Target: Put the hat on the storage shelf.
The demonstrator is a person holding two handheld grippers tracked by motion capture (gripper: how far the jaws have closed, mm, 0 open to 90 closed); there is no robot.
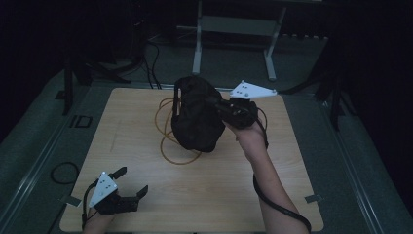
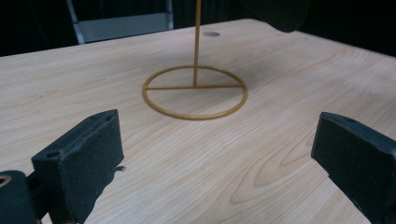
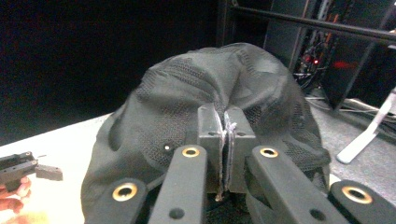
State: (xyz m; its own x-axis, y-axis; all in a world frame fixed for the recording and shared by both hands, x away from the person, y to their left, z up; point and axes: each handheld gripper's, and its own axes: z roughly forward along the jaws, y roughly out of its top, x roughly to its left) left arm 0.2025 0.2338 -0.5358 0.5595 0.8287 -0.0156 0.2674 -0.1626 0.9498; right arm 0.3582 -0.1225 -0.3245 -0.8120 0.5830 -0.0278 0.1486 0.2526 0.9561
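Observation:
A black mesh cap (image 1: 195, 117) hangs over a gold wire stand (image 1: 170, 146) at the middle of the wooden table (image 1: 209, 195). My right gripper (image 1: 223, 108) reaches in from the cap's right side, shut on a fold of its fabric. In the right gripper view the two pads (image 3: 225, 135) press together with the cap (image 3: 177, 102) bunched in front of them. My left gripper (image 1: 132, 180) rests low near the front left corner, open and holding nothing. Beyond its spread jaws (image 2: 219, 158) lies the stand's ring base (image 2: 194, 93) with its thin post (image 2: 197, 42) rising toward the cap's edge (image 2: 275, 11).
A grey metal frame (image 1: 234, 29) stands on the floor behind the table. Black cables (image 1: 63, 170) lie on the floor at the left. The right gripper's cable (image 1: 277, 204) trails along the forearm. The room around is dark.

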